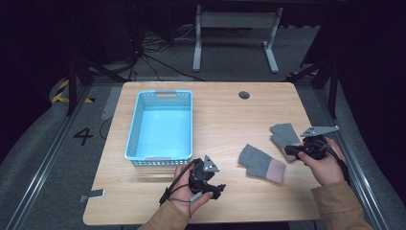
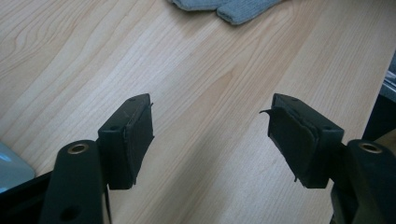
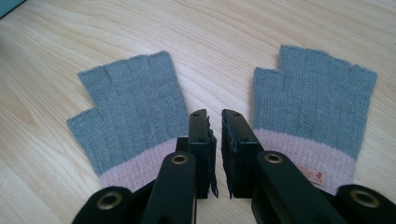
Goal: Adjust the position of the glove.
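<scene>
Gloves laid out, basket waiting

My right gripper [image 3: 218, 154] hangs with jaws nearly pressed together (nothing pinched) between two fingerless gloves [image 3: 133, 112]; left gripper [image 2: 210, 140] idles spread near the blue basket [image 1: 135, 129], far left on the counter [image 1: 230, 115].

Two grey gloves [image 1: 261, 162] [image 1: 286, 134], one blue basket [image 1: 136, 128], two grippers [image 1: 214, 189] [image 1: 290, 152], one wooden table [image 1: 225, 115].

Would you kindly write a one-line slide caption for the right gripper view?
Right gripper, jaws nearly shut on nothing, poised between two grey fingerless gloves, left glove and right glove, on the wooden table.
</scene>
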Tool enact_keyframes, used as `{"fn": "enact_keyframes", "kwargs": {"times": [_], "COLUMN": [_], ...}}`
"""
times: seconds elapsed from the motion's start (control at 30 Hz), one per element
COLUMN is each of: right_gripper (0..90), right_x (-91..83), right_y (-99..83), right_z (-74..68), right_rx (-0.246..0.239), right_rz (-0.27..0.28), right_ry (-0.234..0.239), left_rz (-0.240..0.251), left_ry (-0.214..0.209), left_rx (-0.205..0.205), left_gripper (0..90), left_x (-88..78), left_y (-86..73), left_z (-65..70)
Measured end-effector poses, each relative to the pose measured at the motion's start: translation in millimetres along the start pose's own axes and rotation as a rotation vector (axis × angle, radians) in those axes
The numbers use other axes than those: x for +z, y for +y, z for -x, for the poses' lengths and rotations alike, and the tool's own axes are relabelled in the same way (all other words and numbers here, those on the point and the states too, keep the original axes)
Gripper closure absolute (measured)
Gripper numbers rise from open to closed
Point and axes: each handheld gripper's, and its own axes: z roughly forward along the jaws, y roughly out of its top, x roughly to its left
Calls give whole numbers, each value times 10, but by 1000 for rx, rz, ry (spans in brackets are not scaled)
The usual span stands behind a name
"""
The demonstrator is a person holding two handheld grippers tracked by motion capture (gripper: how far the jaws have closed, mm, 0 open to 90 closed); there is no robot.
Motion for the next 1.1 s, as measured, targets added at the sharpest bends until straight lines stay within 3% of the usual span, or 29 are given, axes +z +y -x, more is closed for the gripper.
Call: {"fn": "enact_keyframes", "kwargs": {"times": [0.27,0.63,1.1], "right_gripper": [815,683,608], "right_x": [-1,36,282], "right_y": [19,80,79], "right_z": [-53,-203,-379], "right_rx": [1,-27,-70], "right_rz": [4,12,-46], "right_ry": [22,54,91], "left_rz": [-4,1,-8], "left_ry": [8,10,10], "left_rx": [4,4,7], "left_gripper": [319,319,318], "left_x": [-3,-33,-30], "left_y": [-1,0,-3], "left_z": [-14,-23,-22]}}
